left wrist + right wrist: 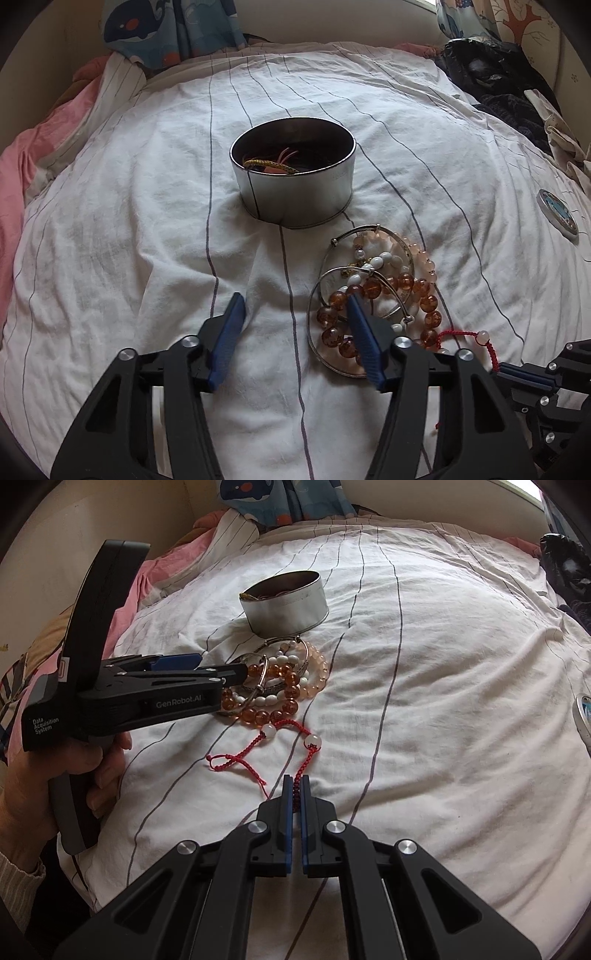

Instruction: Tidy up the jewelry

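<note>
Bed point(129, 221) carries everything: white sheet with thin dark stripes, rumpled, pink bedding bunched along its left edge, dark clothing heaped at the far right corner, whale-print fabric point(166, 26) hanging at the far edge against a cream wall. Daylight comes in from the far right corner. Round metal tin point(295, 192) sits mid-bed, upright, lid off; a yellow braided cord and some pink and orange strands already lie inside it, so I'd judge part of the sorting is done. A round lid-like disc point(557, 218) lies near the right edge, well apart from the tin; can't confirm it belongs to it. Most work is left: the jewelry pile point(376, 291) sits just on the near side of the tin, amber bead bracelet, white bead bracelet, pale pink bead strand and silver bangles all tangled and overlapping. Left gripper point(295, 302) hangs low over the sheet beside the pile, jaws spread wide and holding nothing, its right finger over the amber beads. Right gripper point(295, 782) is nearer the front edge, jaws closed nearly together, pinching the red cord bracelet point(280, 738); the bracelet's two white beads and knotted tail lie on the sheet, next to the pile.
</note>
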A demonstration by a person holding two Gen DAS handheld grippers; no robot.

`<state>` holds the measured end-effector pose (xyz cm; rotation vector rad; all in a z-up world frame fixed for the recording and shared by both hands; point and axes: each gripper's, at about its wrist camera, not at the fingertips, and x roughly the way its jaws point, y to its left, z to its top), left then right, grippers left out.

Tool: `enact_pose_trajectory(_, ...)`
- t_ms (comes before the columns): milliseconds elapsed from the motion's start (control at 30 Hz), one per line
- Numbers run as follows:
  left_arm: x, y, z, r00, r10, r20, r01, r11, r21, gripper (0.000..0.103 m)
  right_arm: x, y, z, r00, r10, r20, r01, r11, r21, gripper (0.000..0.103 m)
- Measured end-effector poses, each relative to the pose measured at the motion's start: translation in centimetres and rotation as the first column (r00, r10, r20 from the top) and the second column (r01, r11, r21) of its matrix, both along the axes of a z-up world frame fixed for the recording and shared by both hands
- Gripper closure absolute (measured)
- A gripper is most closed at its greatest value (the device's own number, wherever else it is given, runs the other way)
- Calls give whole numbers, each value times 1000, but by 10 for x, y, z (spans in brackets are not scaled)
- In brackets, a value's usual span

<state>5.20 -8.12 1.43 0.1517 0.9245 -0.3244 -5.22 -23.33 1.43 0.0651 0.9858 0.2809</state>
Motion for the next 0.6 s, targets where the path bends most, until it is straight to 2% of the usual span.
enact_pose_trajectory(33,-2,-2,0,1000,-17,-10,17,1000,-9,85,0,1,0,1000,1,0,-1,1000,-6,99)
enact_pose_trajectory(67,-5,-6,1,1000,-27,-6,27,1000,7,89,0,1,0,1000,3,1,-2,1000,-10,99)
enact_pose_trajectory(100,-10,-8,1,999,-37,6,37,999,26,91,1,2,-1,1000,4,1,-4,1000,-15,99)
enact_pose_trajectory(200,-23,-3,4,999,-47,3,47,999,3,91,1,3,-1,1000,6,3,-6,1000,-23,99)
enact_pose_trajectory(267,-31,7,8,1000,-28,0,28,999,-22,93,1,6,-1,1000,9,6,-8,999,-35,99)
enact_pose_trajectory(300,-34,14,10,1000,-16,0,16,999,-28,100,0,7,0,1000,11,9,-10,999,-45,99)
enact_pose_trajectory(467,-44,43,15,1000,27,-12,-28,999,-42,101,-2,11,1,1000,16,21,-14,997,-76,97)
enact_pose_trajectory(533,-46,49,16,999,27,-25,-28,998,-53,101,-3,7,4,1000,5,28,-3,998,-58,74)
enact_pose_trajectory(567,-47,51,16,999,28,-26,-29,998,-52,101,-3,5,6,999,-5,40,7,999,-51,44)
enact_pose_trajectory(600,-47,52,15,999,29,-29,-30,998,-54,101,-4,4,8,998,-16,58,19,998,-55,31)
